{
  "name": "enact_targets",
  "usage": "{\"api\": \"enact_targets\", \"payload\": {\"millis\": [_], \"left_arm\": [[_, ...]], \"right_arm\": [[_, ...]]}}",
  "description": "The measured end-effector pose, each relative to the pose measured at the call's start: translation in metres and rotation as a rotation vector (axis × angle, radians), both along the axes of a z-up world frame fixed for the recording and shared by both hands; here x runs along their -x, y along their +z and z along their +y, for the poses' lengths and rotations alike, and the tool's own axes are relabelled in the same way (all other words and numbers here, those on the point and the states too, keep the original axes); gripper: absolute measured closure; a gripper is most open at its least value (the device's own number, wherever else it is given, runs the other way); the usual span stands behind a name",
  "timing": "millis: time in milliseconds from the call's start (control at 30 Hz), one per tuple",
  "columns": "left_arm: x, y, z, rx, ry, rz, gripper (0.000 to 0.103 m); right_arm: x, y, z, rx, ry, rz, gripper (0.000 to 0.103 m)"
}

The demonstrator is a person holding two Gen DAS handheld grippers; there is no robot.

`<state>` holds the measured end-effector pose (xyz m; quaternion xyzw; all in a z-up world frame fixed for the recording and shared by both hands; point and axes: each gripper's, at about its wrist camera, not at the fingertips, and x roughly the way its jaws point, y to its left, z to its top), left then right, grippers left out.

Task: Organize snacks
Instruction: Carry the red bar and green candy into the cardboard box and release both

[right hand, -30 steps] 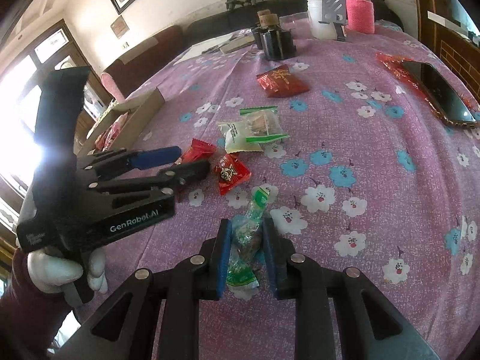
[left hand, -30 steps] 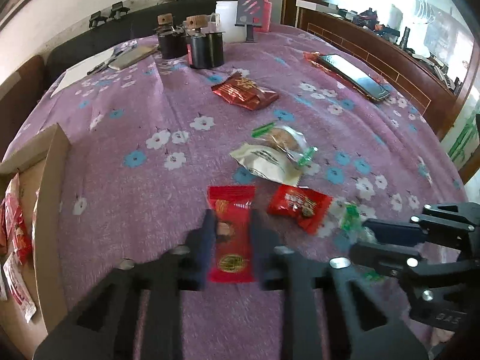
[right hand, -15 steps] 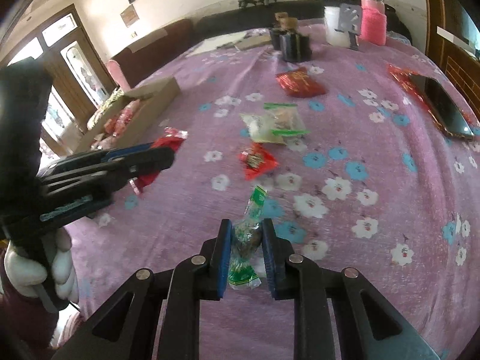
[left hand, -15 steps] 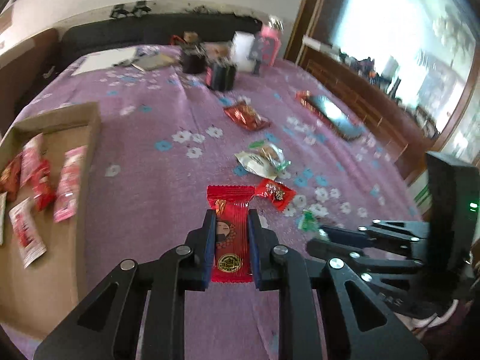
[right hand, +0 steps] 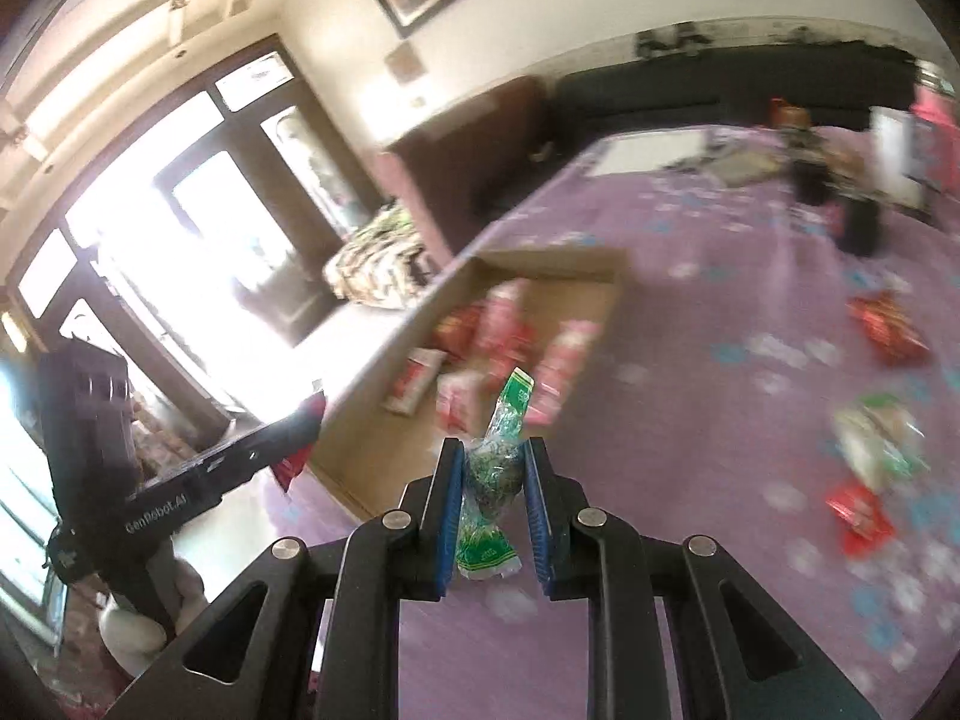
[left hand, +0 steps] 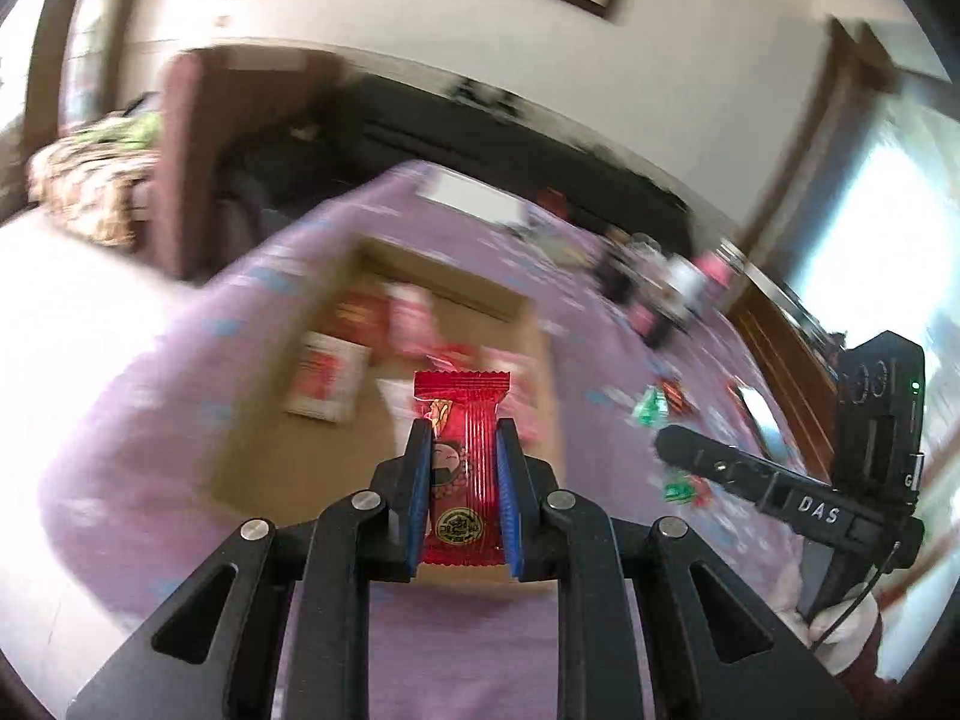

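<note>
Snacks in transit: two packets aloft, one per gripper, both headed for the cardboard box (left hand: 528, 324).

Left gripper (left hand: 462, 486): jaws narrow, clamped on a red packet (left hand: 462, 420) standing upright between the blue pads, top crimp well past the tips. Beyond the tips, the box interior, with several red, pink and white packets lying in it, all blurred.

Right gripper (right hand: 495, 480): jaws narrow, pinching a green twist-wrapped candy (right hand: 495, 468), one tail jutting forward past the tips, the other hanging back below the pads. Ahead and slightly left of these jaws, the same box (right hand: 558, 258); off to the right, four or five loose packets (right hand: 888, 324) left on the purple flowered tabletop (right hand: 720, 300).

Step in hand, as judged: carry phase, grasp done, release not yet made. Next move likely calls for bringing each pair of jaws over the box opening, lowering, then parting the jaws so the packets drop inside rather than on the rim or tabletop; some care needed to keep the two grippers apart, being close together.

Writing: "GenRobot.AI" on the left gripper's side seen from the right wrist; "DAS" on the right gripper's body seen from the left wrist. On the red packet, a cartoon face and a round gold seal; lettering too small to read.
</note>
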<state>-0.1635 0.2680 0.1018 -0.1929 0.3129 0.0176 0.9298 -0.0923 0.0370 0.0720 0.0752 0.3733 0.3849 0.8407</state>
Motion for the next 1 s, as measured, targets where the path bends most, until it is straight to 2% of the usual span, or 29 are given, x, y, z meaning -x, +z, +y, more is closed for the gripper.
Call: {"api": "enact_targets", "payload": {"millis": [200,533,767,1000], "left_arm": [[0.002,-0.017,0.055,0.043,0.105,0.017,0.086],[-0.028,-0.064,0.07,0.168,0.078,0.104,0.086],[-0.049,-0.082,0.062,0.141,0.088,0.169,0.086],[-0.054,-0.084,0.06,0.098,0.111,0.173,0.086]], "right_arm": [[-0.01,-0.007,0.064,0.042,0.055,0.015,0.083],[-0.018,-0.037,0.092,0.116,0.082,0.047,0.083],[-0.01,-0.051,0.107,0.133,0.115,0.05,0.083],[-0.012,-0.065,0.13,0.178,0.157,0.045,0.083]]}}
